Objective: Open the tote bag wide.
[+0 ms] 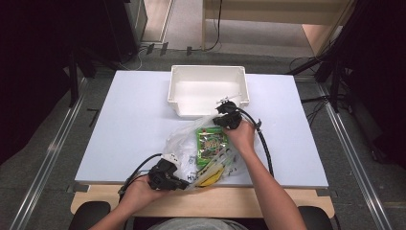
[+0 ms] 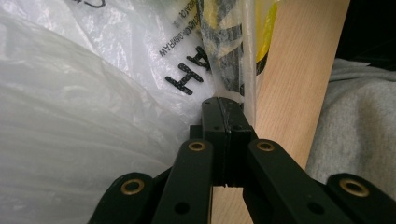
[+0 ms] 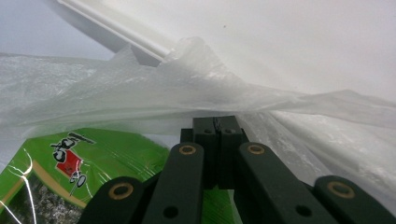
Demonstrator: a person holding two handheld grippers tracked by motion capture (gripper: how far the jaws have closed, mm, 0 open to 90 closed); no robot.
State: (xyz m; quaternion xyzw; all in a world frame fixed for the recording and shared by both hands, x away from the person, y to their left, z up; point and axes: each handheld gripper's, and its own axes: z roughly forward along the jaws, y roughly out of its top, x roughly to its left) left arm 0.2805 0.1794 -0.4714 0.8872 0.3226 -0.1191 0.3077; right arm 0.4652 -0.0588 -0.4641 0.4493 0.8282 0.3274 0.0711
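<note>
Seen from the high view: thin translucent white plastic bag lying on the pale blue tabletop, mouth end toward the open white rectangular plastic bin, bottom end over the light wooden table edge. Inside the bag, a flat green printed snack packet and something yellow near the bottom, too blurred to identify.

Left gripper clamped flat on the bag's near end, jaws pressed together with film pinched between them, as the left gripper view confirms. Right gripper likewise closed tight on a fold of film at the far end, just beside the bin's front wall; in the right gripper view the bin's rim sits directly ahead.

Key relation: bag's long axis running from left gripper toward right gripper and on to the bin. Right hand much nearer the bin, so probably the leading end for any lift or tip; left end likely needs raising for contents to slide binward.
</note>
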